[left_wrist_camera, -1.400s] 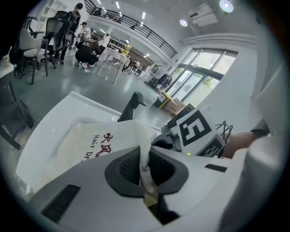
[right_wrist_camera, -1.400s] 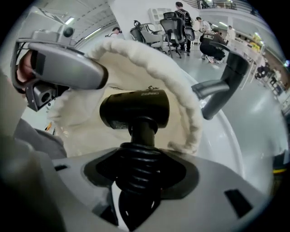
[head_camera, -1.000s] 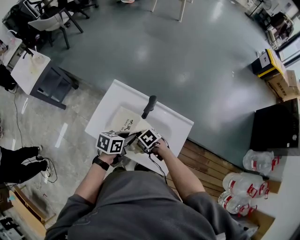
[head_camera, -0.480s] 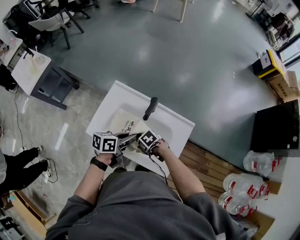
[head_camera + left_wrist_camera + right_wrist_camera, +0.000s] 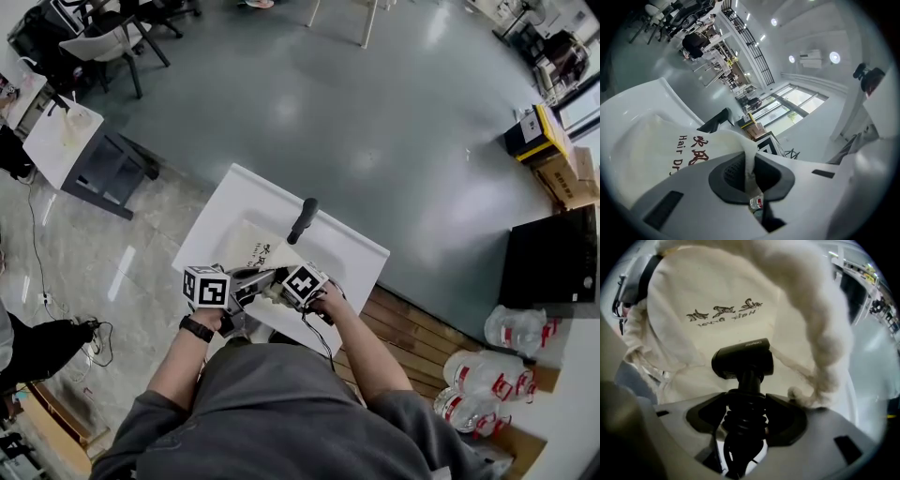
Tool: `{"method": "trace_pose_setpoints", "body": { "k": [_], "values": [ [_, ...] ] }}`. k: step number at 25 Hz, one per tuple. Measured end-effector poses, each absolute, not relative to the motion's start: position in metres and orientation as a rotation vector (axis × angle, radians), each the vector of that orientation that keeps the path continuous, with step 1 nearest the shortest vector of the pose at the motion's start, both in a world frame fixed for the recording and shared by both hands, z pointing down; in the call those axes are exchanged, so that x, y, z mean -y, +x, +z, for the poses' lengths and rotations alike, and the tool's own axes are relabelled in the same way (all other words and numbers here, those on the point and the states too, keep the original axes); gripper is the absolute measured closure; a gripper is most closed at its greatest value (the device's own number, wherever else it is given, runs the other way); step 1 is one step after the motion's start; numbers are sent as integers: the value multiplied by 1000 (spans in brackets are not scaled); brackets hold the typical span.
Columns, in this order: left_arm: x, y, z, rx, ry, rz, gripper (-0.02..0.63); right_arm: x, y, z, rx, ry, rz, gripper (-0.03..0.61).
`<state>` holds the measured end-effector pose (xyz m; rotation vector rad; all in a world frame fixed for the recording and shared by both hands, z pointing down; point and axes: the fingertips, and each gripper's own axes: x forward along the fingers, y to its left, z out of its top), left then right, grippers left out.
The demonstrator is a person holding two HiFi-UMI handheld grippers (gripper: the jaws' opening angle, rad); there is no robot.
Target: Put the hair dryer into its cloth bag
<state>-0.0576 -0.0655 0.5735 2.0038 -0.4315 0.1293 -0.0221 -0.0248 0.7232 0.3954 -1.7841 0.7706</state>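
A cream cloth bag (image 5: pixel 246 248) with printed lettering lies on the white table (image 5: pixel 349 246). The black hair dryer (image 5: pixel 302 217) lies just beyond it, near the table's far edge, and also shows in the left gripper view as a dark shape (image 5: pixel 717 123). My left gripper (image 5: pixel 750 165) is shut on a fold of the bag's rim and holds it raised. My right gripper (image 5: pixel 743 416) points steeply down at the bag (image 5: pixel 717 296), its jaws closed on the black coiled cord (image 5: pixel 743 420), with the plug (image 5: pixel 743 361) sticking out ahead. A drawstring (image 5: pixel 820 348) hangs beside it.
The table is small, with its near edge right by the person's body. A wooden strip (image 5: pixel 427 342) and several water bottles (image 5: pixel 478 370) lie to the right. A grey side table (image 5: pixel 80 150) and chairs (image 5: pixel 108 42) stand at the far left.
My left gripper has shifted a little to the left and up, lifting the bag's rim with it. The right gripper has hardly moved.
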Motion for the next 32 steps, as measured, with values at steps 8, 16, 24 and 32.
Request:
{"method": "trace_pose_setpoints", "body": {
  "k": [8,16,24,32],
  "values": [
    [64,-64,587,449,1992,164,609,32,-18,703,1916,394,890,321],
    [75,-79,580,478,1994,136,607,53,0,705,2054,572,890,338],
    [67,-67,561,382,2070,168,607,52,-24,719,2114,519,815,411],
    [64,-80,561,387,2077,167,607,58,-17,710,2164,576,871,563]
  ]
}}
